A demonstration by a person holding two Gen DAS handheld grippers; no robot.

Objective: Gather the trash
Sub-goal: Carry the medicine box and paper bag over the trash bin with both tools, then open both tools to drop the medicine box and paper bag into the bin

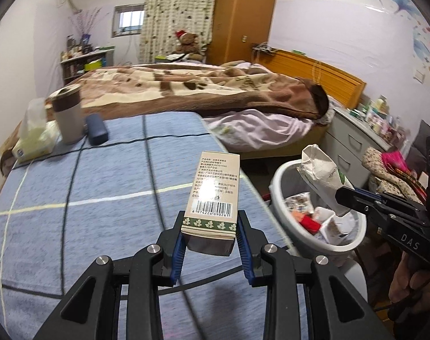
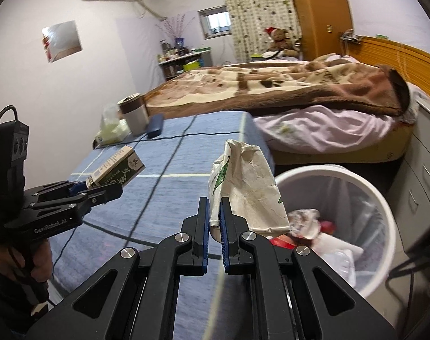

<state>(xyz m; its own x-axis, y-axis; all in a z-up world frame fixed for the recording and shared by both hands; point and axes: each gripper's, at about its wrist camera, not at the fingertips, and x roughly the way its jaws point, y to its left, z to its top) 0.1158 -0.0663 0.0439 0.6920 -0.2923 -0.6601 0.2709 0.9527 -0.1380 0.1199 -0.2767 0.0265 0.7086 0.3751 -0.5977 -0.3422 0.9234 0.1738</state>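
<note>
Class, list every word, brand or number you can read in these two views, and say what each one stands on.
"6 974226 890261": under the barcode on the small box.
"DAS": on the right hand-held gripper.
"GenRobot.AI": on the left hand-held gripper.
The small box's fine print, its green side's large characters and the crumpled paper bag's print: too blurred to read.

Bin (image 2: 365, 195) right of table (image 1: 101, 198); bed (image 1: 186, 90) behind; tumbler (image 1: 69, 116), tissues (image 1: 33, 138) at table's far-left corner.
</note>
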